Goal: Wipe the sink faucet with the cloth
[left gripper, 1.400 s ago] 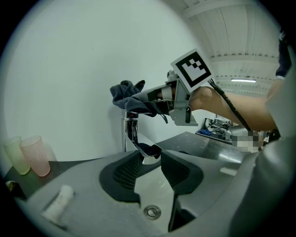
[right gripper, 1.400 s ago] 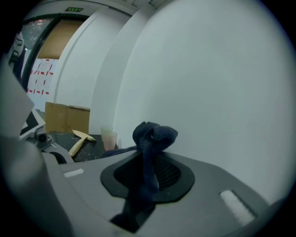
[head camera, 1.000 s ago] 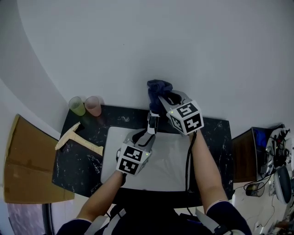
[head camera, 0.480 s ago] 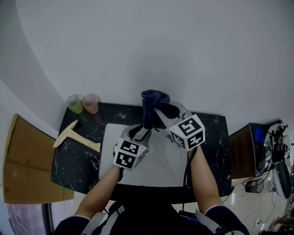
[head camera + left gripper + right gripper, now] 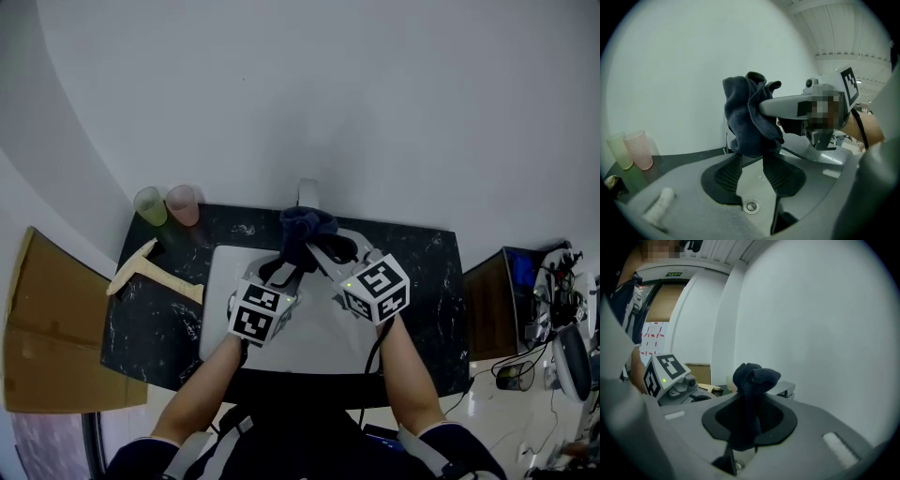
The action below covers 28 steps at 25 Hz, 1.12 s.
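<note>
1. The left claw (image 5: 751, 163) stands with its jaws partly apart over the white sink (image 5: 217, 286). The cloth's lower end hangs at their tips, unpinched.
2. The right claw (image 5: 752, 403) is clamped on the cloth (image 5: 753, 378), which is dark blue and crumpled. It bunches into a knob above the tips, with 1 tail trailing down between the jaws.
3. Just behind the cloth, the silver faucet (image 5: 786, 389) stands at the sink's back edge on the black desk (image 5: 431, 272).

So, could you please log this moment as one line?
right gripper: shut on cloth | left gripper: open | cloth: near faucet, contact unclear
</note>
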### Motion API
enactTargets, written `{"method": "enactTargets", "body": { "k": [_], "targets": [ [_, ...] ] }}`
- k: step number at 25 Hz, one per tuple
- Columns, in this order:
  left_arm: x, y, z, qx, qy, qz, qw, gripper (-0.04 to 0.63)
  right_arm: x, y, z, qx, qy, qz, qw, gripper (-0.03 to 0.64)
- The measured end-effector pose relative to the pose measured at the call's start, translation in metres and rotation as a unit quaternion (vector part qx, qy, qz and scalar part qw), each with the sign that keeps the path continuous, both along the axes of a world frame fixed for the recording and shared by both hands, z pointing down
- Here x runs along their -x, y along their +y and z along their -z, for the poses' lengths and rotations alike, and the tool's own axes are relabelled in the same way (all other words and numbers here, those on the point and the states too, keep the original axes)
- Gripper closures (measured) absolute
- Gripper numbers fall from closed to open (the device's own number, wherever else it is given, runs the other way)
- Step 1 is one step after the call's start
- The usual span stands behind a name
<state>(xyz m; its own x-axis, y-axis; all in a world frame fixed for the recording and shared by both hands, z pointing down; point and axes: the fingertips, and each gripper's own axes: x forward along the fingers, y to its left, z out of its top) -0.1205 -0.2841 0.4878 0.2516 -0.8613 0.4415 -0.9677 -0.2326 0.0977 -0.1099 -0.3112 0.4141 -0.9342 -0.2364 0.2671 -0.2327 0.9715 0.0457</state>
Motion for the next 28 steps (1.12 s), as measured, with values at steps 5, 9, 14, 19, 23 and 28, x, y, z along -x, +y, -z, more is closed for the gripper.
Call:
{"method": "enactTargets", "body": {
  "k": [5, 9, 14, 19, 23, 28],
  "targets": [
    [0.0, 0.006, -0.002, 0.011, 0.002, 0.0, 0.9999, 0.453, 0.001, -0.006, -0.024, 0.028, 0.034, -0.013, 0.999, 0.545],
    [0.002, 0.003, -0.003, 0.006, -0.002, 0.0, 1.0, 0.453, 0.006, -0.015, -0.031, 0.04, 0.04, -0.015, 0.998, 0.545],
    [0.001, -0.001, 0.001, 0.004, -0.006, -0.003, 1.0, 0.453, 0.012, -0.027, -0.035, 0.043, 0.039, -0.009, 0.998, 0.545],
    [0.001, -0.004, 0.002, 0.003, -0.005, -0.004, 1.0, 0.453, 0.014, -0.04, -0.035, 0.056, 0.024, -0.007, 0.998, 0.543],
    [0.002, -0.003, 0.002, 0.004, -0.008, -0.003, 1.0, 0.453, 0.018, -0.048, -0.035, 0.061, 0.017, -0.006, 0.998, 0.543],
    [0.002, -0.004, 0.002, 0.005, -0.007, -0.004, 1.0, 0.454, 0.019, -0.062, -0.037, 0.072, 0.009, -0.024, 0.997, 0.543]
  ]
}}
